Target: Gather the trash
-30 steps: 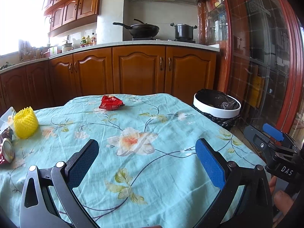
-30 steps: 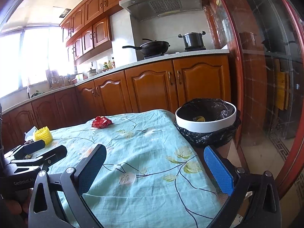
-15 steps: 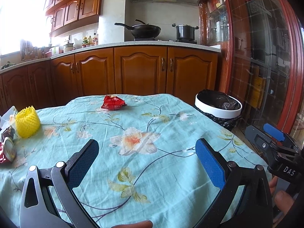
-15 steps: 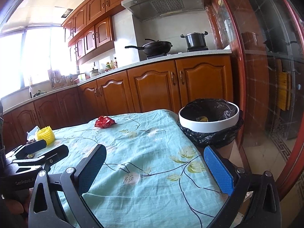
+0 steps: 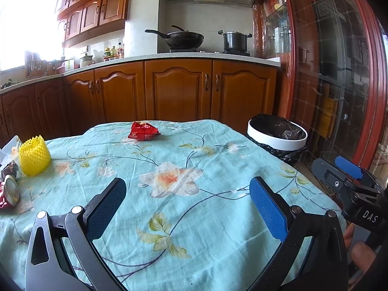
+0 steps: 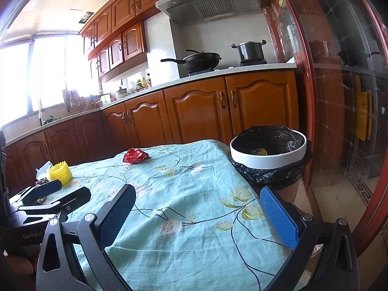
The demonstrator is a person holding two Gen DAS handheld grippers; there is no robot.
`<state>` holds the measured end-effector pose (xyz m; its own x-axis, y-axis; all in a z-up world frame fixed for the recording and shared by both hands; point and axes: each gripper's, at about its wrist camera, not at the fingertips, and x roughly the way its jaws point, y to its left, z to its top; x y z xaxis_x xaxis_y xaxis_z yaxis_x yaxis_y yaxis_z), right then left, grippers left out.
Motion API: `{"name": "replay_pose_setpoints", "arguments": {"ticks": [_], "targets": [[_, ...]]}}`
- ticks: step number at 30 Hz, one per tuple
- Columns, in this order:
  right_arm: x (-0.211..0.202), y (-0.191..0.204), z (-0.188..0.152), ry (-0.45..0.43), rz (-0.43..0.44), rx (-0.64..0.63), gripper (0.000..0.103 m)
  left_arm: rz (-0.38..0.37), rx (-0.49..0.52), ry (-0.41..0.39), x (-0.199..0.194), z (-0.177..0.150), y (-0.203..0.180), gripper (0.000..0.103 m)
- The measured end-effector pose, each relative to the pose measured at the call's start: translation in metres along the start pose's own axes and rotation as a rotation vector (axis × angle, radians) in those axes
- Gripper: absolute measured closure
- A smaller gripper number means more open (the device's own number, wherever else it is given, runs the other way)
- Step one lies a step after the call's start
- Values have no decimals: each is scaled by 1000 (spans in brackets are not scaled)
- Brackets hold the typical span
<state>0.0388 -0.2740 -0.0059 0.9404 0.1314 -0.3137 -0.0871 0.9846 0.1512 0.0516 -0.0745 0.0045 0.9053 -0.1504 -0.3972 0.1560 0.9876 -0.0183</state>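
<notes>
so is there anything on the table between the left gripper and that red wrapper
No, only bare floral tablecloth lies between the open left gripper and the red wrapper, as the left wrist view shows; the yellow foam net sits off to the side.

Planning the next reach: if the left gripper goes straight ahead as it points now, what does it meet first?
The left gripper, open and empty, aims low across the floral tablecloth. Probably the cloth itself comes first; the red wrapper sits farther along, slightly left of that line.

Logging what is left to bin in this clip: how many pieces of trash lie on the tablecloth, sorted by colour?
Red wrapper: 1
Yellow foam net: 1
Red-and-silver wrapper at the left edge: 1, partly cut off
White scrap behind the net: 1, unclear what it is
Total: 4 visible
</notes>
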Motion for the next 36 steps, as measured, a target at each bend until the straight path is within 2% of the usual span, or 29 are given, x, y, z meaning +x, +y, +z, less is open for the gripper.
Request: {"name": "replay_pose_setpoints", "arguments": {"ticks": [36], "targets": [[1, 6, -1, 8, 11, 2, 0, -13, -5, 13, 1, -1, 1, 0]]}}
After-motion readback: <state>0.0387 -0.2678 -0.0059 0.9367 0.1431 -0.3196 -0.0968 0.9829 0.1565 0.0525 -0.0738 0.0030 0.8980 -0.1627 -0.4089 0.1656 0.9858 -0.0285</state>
